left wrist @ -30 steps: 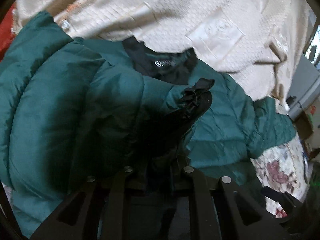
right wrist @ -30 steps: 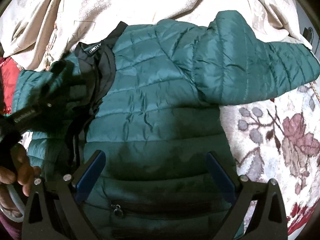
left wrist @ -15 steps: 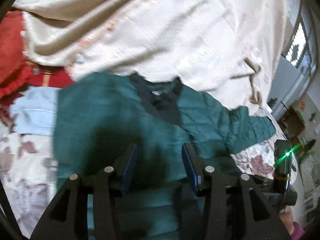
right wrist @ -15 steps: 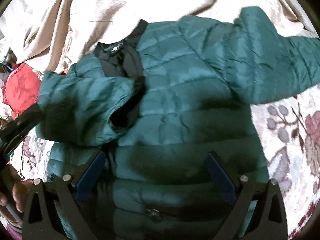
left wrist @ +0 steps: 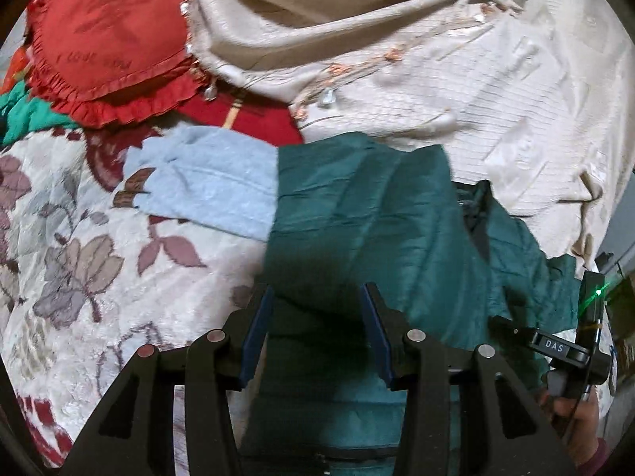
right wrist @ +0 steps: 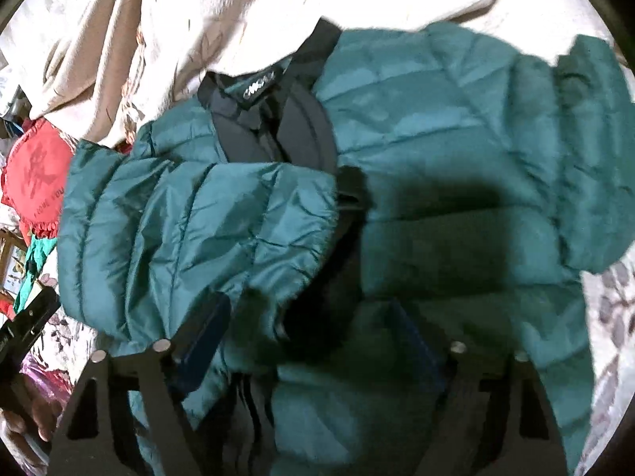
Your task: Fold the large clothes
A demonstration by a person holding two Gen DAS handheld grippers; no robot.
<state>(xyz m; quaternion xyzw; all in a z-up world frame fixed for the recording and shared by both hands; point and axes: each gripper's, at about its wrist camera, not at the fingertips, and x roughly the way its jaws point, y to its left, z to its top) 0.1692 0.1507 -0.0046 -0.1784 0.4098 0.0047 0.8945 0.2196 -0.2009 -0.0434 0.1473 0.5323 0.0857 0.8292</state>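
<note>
A dark green quilted jacket (right wrist: pixel 416 127) lies front up on the bed, its black collar (right wrist: pixel 270 111) towards the far side. Its left sleeve (right wrist: pixel 198 230) lies folded across the chest, and the other sleeve (right wrist: pixel 575 150) stretches out to the right. My left gripper (left wrist: pixel 317 289) hangs open over the jacket's (left wrist: pixel 357 218) left side with nothing between its blue pads. My right gripper (right wrist: pixel 313 305) is over the jacket's lower front with its jaws closing. Jacket fabric lies below and between the pads, and they do not press on it.
A red heart-shaped cushion (left wrist: pixel 111 39) and a light blue cloth (left wrist: pixel 206 182) lie left of the jacket. A beige quilted cover (left wrist: pixel 456 79) is bunched up behind it. The floral blanket (left wrist: pixel 79 261) lies under everything. A hand (left wrist: pixel 575 416) holds the right gripper's handle.
My left gripper let go of the sleeve's black cuff, opened and drew back to the left. The sleeve now rests across the chest. My right gripper moved in over the jacket and its jaws narrowed.
</note>
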